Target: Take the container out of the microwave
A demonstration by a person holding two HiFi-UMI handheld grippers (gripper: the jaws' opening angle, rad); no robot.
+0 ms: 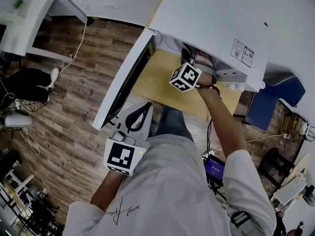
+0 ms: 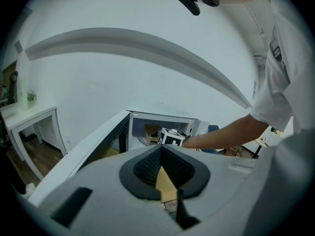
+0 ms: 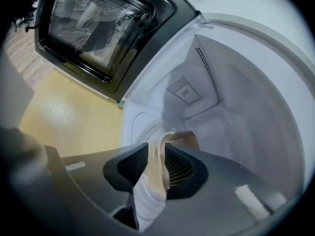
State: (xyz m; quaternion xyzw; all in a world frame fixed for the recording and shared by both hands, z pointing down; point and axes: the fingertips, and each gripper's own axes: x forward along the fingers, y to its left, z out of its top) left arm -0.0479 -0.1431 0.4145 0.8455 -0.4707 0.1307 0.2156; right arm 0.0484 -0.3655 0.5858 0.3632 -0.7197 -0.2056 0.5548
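The white microwave (image 1: pixel 216 28) stands on a yellow table (image 1: pixel 152 82) with its door (image 1: pixel 123 77) swung wide to the left. My right gripper (image 3: pixel 156 149) reaches into the cavity; in the head view only its marker cube (image 1: pixel 185 77) shows at the opening. A paper container (image 3: pixel 179 139), white outside and tan inside, sits on the turntable, and its near wall stands between the right pads (image 3: pixel 132 163). I see no squeeze on the wall. My left gripper (image 2: pixel 161 150) hangs back in front of the door edge, tips together, holding nothing.
The door's dark window (image 3: pixel 93 28) lies close on the left of the right gripper. A white desk (image 1: pixel 29 23) stands far left, a blue chair (image 1: pixel 270 102) to the right. Cables trail over the wooden floor (image 1: pixel 74 122).
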